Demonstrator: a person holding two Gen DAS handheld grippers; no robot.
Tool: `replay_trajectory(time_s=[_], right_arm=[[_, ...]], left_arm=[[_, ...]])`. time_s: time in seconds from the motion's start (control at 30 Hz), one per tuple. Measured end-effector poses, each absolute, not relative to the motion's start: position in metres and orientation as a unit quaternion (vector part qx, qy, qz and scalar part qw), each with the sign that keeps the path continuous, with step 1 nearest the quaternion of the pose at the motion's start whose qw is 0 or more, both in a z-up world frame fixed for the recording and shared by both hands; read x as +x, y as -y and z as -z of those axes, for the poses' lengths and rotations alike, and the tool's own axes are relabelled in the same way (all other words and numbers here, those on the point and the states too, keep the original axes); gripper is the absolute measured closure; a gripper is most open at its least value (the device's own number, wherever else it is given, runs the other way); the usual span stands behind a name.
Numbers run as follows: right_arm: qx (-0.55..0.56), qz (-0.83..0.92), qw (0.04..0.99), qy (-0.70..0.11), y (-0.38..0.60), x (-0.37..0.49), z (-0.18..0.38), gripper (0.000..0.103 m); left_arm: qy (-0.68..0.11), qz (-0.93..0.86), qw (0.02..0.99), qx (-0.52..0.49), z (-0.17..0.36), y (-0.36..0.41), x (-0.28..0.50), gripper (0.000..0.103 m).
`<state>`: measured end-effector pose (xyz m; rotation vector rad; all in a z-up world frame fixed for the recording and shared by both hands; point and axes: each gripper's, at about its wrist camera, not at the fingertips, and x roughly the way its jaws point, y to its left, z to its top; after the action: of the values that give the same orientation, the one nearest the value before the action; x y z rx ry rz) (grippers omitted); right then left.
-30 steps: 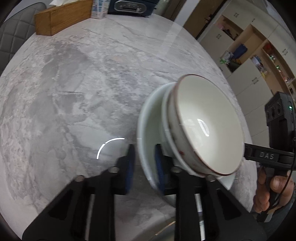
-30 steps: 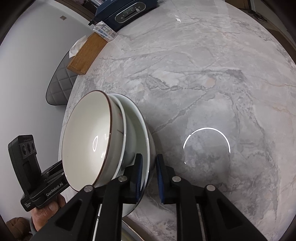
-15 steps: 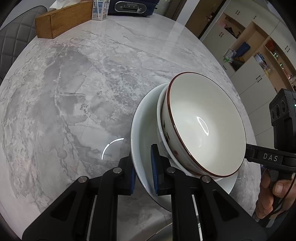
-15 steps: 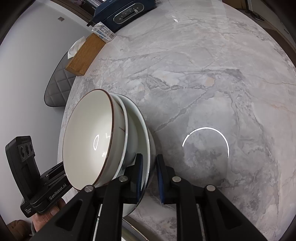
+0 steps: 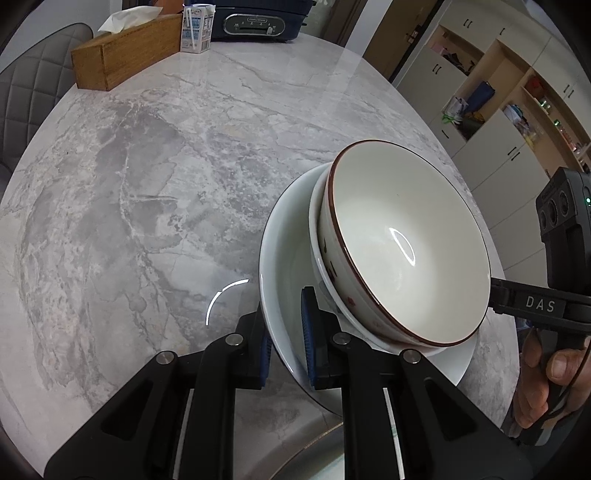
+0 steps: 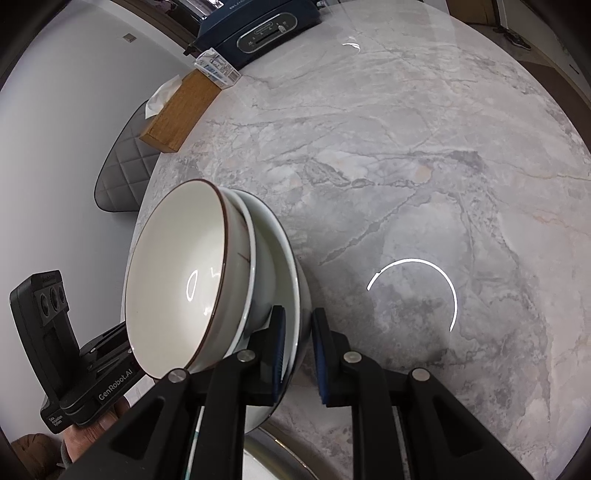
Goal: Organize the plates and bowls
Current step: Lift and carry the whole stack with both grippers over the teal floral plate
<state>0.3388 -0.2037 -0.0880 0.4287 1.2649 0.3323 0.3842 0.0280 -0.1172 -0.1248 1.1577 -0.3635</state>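
Observation:
A stack of dishes hangs between my two grippers above the marble table [image 5: 155, 177]. A white plate [image 5: 284, 266] is at the bottom, a white bowl [image 5: 316, 236] sits in it, and a brown-rimmed bowl [image 5: 402, 243] is on top. My left gripper [image 5: 286, 332] is shut on the plate's left rim. My right gripper [image 6: 297, 343] is shut on the opposite rim of the plate [image 6: 288, 280]. The brown-rimmed bowl [image 6: 177, 284] also shows in the right wrist view.
A wooden tissue box [image 5: 122, 51], a small carton [image 5: 195, 27] and a dark blue appliance [image 5: 258, 22] stand at the table's far edge. A grey quilted chair [image 5: 26, 99] is at the left. Cabinets and open shelves [image 5: 491, 107] line the right.
The stack has tilted back toward level and come nearer over the table. Both grippers keep their hold on the plate rim.

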Motion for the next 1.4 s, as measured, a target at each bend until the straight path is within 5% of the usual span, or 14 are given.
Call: replay_trajectory(time_s=[0.87, 1.4], right_arm=[[0.157, -0.178, 0.800, -0.551, 0.192, 0.260, 0.007, 0.086], [0.151, -0.191, 0.791, -0.561, 0.188, 0.189, 0.025, 0.085]], left_arm=[[-0.516, 0.175, 0.838, -0.034, 0.027, -0.032, 0.280, 0.091], [-0.531, 0.176, 0.829, -0.030, 0.046, -0.037, 0.201, 0.092]])
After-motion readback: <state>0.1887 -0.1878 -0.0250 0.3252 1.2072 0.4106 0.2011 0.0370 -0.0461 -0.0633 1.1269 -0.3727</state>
